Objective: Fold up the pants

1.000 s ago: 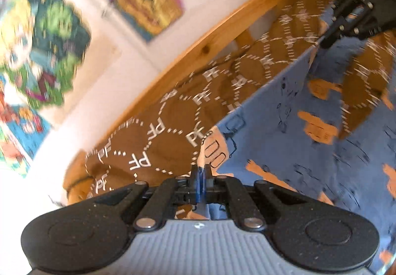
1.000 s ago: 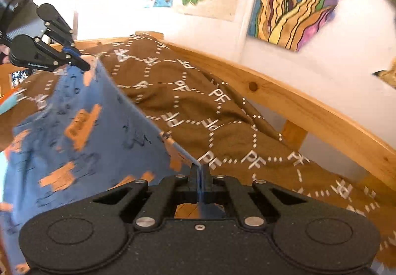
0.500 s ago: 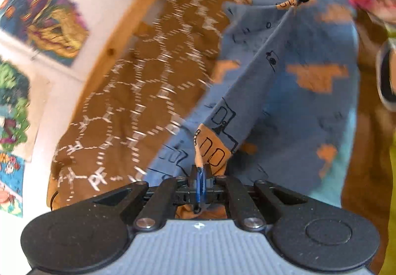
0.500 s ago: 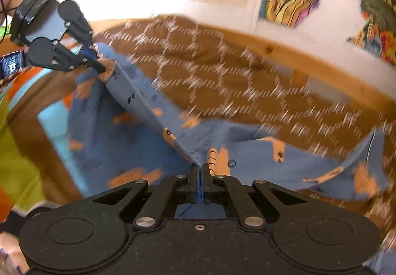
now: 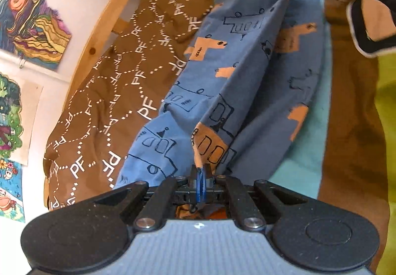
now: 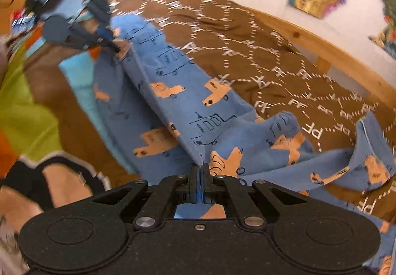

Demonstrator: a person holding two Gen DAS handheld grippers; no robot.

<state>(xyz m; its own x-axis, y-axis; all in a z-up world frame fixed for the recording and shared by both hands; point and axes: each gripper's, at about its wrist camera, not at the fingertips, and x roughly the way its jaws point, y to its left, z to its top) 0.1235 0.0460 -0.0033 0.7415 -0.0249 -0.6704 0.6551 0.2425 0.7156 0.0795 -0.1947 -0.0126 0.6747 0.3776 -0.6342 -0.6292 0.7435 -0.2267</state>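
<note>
Left gripper [image 5: 199, 177], right gripper [image 6: 199, 171]: both clamped on cloth, angled downward.

wooden-framed bed [image 6: 329, 49], brown "pf"-print cover [image 5: 118, 91] spread over it (rumpled). on the cover: blue pants [image 6: 173, 91] with orange vehicles, partly over a light-blue cloth [image 5: 304, 163].

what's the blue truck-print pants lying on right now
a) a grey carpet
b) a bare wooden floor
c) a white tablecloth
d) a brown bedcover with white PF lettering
d: the blue pants, pinched by both the left gripper and the right gripper, are spread over a brown bedcover printed with white PF letters.
</note>
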